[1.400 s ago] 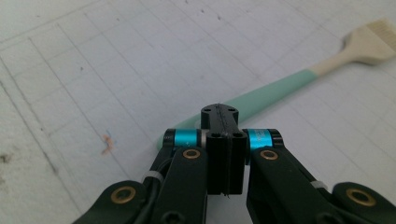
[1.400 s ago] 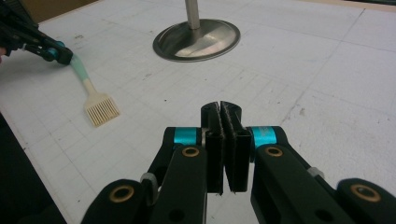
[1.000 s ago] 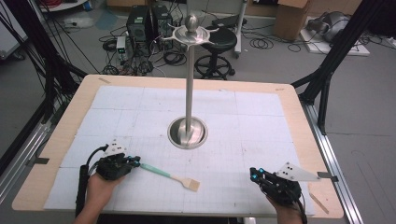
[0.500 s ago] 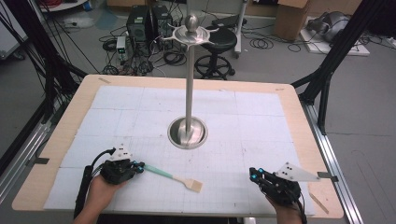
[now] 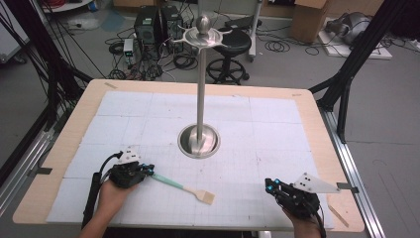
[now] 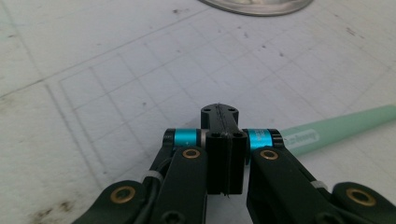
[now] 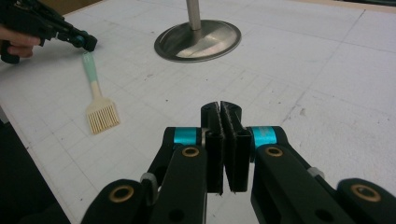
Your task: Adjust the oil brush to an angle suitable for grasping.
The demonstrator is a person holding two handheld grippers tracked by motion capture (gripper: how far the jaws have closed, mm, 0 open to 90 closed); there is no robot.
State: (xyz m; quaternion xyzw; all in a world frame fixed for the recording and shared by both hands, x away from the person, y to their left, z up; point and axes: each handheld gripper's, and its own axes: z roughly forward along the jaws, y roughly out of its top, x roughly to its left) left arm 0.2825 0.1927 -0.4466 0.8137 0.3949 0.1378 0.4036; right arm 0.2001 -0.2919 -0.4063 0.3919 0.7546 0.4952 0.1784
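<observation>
1. Lower left of the high view: the left tool [image 5: 147, 170] sits low over the white desk [image 5: 277, 124], a hand wrapped round its body from behind.
2. Its jaws are pressed flat together, no gap between them, and nothing is caught in them. That is plain in the left gripper view, where the left tool's tip [image 6: 219, 112] is one closed black block.
3. The brush [image 5: 184, 184] lies flat on the desk, lower centre of the high view, mint-green handle pointing toward the left tool and pale bristles toward the lower right.
4. In the left gripper view the green handle [image 6: 336, 130] runs off to the right edge, just beside the closed jaws and a little behind them. Whether the tool actually touches the handle I cannot tell.
5. Lower right of the high view: the right tool [image 5: 270, 186] rests near the desk's front edge, well apart from the brush.
6. Its jaws are closed too and hold nothing, a thin seam down the middle in the right gripper view [image 7: 220, 108].
7. Centre of the desk: a metal stand [image 5: 200, 94], a tall pole rising from a shallow round dished base [image 5: 212, 145]. The dish holds only the pole itself.
8. From the right gripper view the brush [image 7: 95, 105] lies at the left, bristles nearest.
</observation>
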